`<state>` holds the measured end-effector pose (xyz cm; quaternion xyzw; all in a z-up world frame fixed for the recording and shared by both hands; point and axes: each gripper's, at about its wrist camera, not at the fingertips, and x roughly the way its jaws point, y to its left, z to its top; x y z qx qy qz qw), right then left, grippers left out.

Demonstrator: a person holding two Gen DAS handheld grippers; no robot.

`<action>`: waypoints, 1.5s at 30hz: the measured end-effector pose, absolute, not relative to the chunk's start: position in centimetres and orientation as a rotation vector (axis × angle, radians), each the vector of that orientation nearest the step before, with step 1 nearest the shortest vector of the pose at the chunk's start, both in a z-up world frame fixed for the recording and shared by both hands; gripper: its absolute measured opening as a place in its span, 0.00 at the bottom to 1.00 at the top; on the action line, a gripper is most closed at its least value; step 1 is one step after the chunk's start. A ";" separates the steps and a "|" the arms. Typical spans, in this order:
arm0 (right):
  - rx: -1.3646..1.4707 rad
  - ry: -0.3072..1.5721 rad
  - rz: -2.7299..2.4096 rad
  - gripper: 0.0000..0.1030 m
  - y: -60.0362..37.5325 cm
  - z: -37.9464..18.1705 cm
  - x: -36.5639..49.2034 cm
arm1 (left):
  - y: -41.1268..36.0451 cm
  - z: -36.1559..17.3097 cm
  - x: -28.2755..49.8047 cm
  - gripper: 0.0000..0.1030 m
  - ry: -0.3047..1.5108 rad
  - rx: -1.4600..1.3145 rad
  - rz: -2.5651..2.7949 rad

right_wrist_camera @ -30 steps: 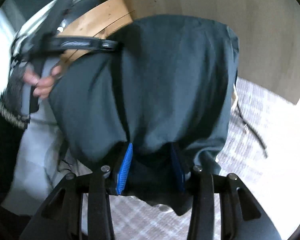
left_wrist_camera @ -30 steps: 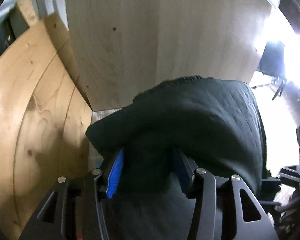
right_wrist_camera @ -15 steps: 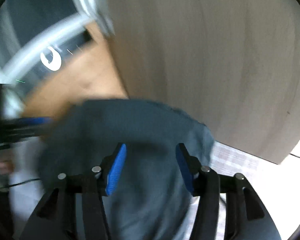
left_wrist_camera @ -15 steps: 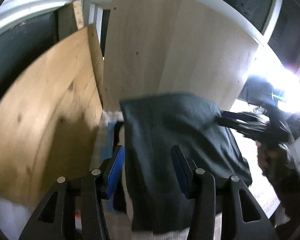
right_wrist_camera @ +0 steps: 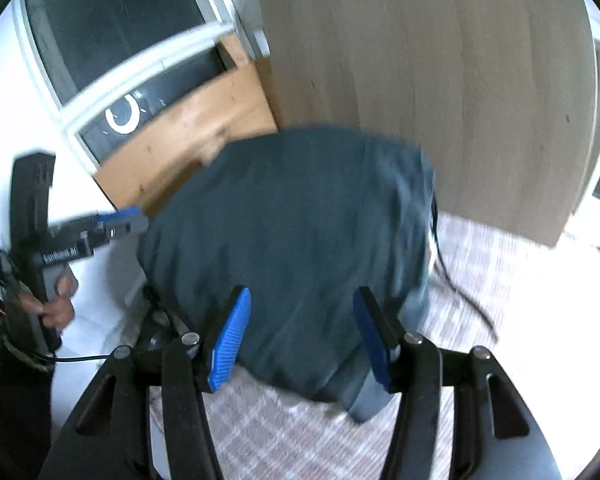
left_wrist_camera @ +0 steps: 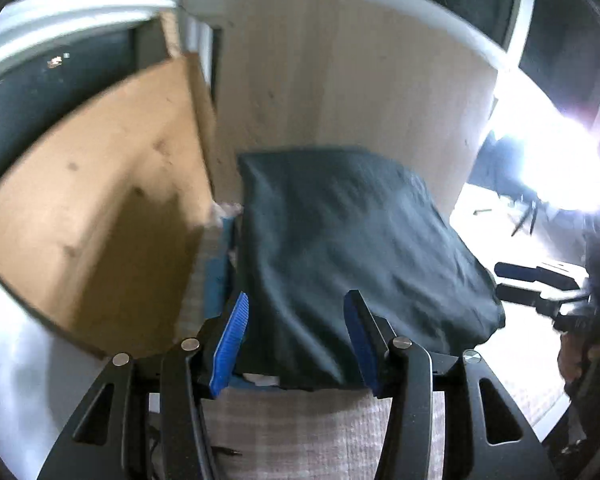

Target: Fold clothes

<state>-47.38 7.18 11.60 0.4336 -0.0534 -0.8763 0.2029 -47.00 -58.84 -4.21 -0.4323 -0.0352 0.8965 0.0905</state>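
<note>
The left tongs (left_wrist_camera: pixel 296 340) are spread apart, and nothing is pinched between the blue pads. The right tongs (right_wrist_camera: pixel 304 340) are spread too. They have just been opening wider, and the cloth lies past them, not squeezed by them.

The dark cloth (left_wrist_camera: pixel 352 264) is the thing to fold. It lies just past both tongs in a thick, neat block. It sits on top of a small pile, and a blue piece (left_wrist_camera: pixel 218 276) peeks out on the left side of the cloth. So this one looks folded and put down. I think this piece is done. I cannot tell if more clothes wait, since none show here.

Under the cloth is a checked mat (right_wrist_camera: pixel 308 432) in pale grey and white. I cannot tell if it covers a counter or a bed. A black cord (right_wrist_camera: pixel 460 292) runs along the right side of the cloth.

Behind the cloth stands a big pale wood board (right_wrist_camera: pixel 452 100). To the left of the cloth leans a yellower wood board (left_wrist_camera: pixel 100 216). Farther back is a dark window with a white frame (right_wrist_camera: pixel 112 12). On the far right of the cloth, bright light (left_wrist_camera: pixel 556 152) pours in.
</note>
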 end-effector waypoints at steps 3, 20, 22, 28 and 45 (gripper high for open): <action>1.378 -0.084 -2.466 0.52 6.6 8.7 -46.4 | -59.4 -7.4 -48.5 0.55 -0.058 -1.428 2.681; 1.437 -0.495 -2.572 0.54 20.1 10.3 -31.9 | -52.8 -4.9 -32.2 0.74 -0.339 -1.355 2.817; 1.418 -0.436 -2.572 0.56 20.7 10.8 -30.8 | -50.0 -5.7 -30.5 0.74 -0.313 -1.394 2.832; 1.386 -0.264 -2.590 0.56 23.4 11.3 -25.7 | -42.9 -6.4 -24.5 0.74 -0.342 -1.461 2.817; 1.249 -0.103 -2.601 0.56 29.3 14.2 -18.3 | -30.8 0.8 -16.5 0.74 -0.181 -1.332 3.117</action>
